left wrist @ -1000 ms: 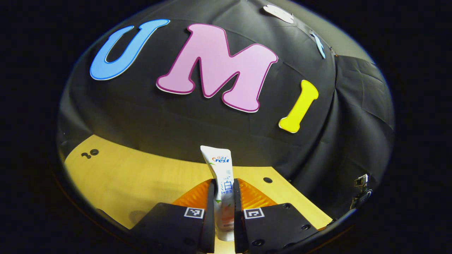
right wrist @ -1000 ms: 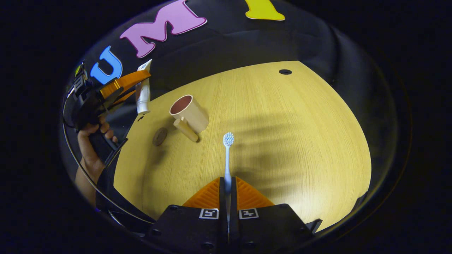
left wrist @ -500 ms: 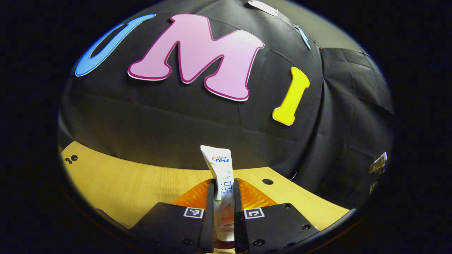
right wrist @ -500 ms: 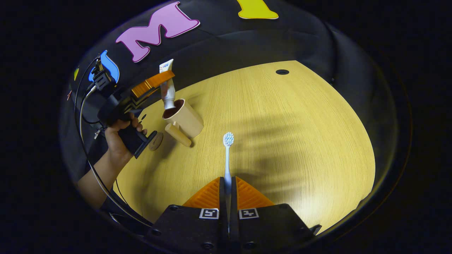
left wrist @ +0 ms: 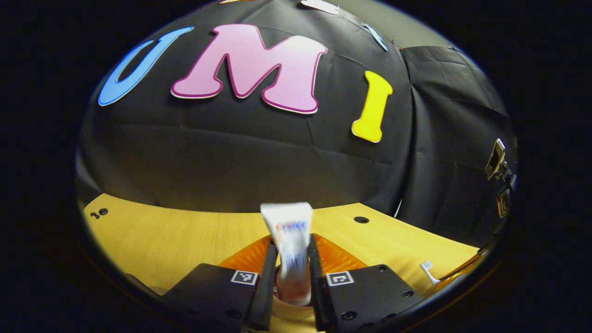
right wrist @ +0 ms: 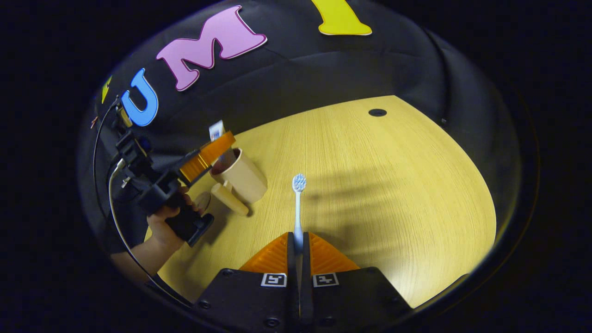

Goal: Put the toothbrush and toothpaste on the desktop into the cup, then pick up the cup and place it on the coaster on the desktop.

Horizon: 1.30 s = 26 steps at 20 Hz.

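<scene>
In the left gripper view my left gripper (left wrist: 292, 240) hovers over the beige cup (left wrist: 287, 318), whose rim shows just below it. The white toothpaste tube (left wrist: 290, 231) stands blurred between the slightly parted fingers, lower end inside the cup. The right gripper view shows that tube (right wrist: 216, 130) poking above the left gripper (right wrist: 210, 152) and the handled cup (right wrist: 243, 175). A round brown coaster (right wrist: 202, 200) lies beside the cup, partly behind the hand. My right gripper (right wrist: 298, 238) is shut on the handle of the toothbrush (right wrist: 299, 194), held above the table.
The wooden desktop (right wrist: 393, 185) stretches to the right of the cup, with a cable hole (right wrist: 377, 112) near its far edge. Black cloth walls the booth behind it. A hand (right wrist: 162, 222) holds the left gripper, its cables trailing at the left.
My left gripper has come down over the cup and its fingers have parted a little. The toothpaste has slid down between them into the cup. The right gripper still holds the toothbrush.
</scene>
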### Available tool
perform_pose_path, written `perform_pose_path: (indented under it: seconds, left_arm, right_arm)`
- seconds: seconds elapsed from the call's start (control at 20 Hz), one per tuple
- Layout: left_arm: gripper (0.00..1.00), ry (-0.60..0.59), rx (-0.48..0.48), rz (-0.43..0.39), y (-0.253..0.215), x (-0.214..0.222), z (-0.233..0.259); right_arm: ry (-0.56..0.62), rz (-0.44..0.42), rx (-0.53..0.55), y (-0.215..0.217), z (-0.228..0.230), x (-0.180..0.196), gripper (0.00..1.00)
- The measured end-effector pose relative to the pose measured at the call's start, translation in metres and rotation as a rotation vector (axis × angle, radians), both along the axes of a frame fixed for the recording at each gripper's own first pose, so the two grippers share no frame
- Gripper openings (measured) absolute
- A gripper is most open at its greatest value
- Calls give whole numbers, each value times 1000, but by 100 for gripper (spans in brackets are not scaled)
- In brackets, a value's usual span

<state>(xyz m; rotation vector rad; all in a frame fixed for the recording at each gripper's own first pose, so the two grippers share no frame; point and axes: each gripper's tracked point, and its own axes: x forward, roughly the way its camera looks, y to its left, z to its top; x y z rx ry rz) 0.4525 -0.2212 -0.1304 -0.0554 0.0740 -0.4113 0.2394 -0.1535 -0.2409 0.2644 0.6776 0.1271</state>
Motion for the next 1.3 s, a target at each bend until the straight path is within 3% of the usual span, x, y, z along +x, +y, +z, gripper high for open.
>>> perform_pose_path:
  seconds: [0.1,0.15,0.3,0.65,0.85,1.1,1.3]
  left_arm:
    - [77,-8,-54,22,9,-9,8]
    - [98,-16,-72,37,17,-19,14]
    - [97,-18,-98,108,48,-50,18]
    - [97,106,-198,225,104,-135,-8]
    - [98,144,-227,283,131,-157,-17]
    - [98,141,-248,331,150,-159,-19]
    - [98,125,-246,338,154,-160,-17]
  right_arm:
    - [-50,-8,18,4,13,15,6]
    - [-78,-12,31,6,21,24,6]
    - [-159,-7,51,18,45,48,6]
    - [-406,-4,122,55,119,118,5]
    - [-528,3,145,76,147,147,6]
    - [-554,26,173,102,133,166,5]
    - [-614,57,132,115,121,166,6]
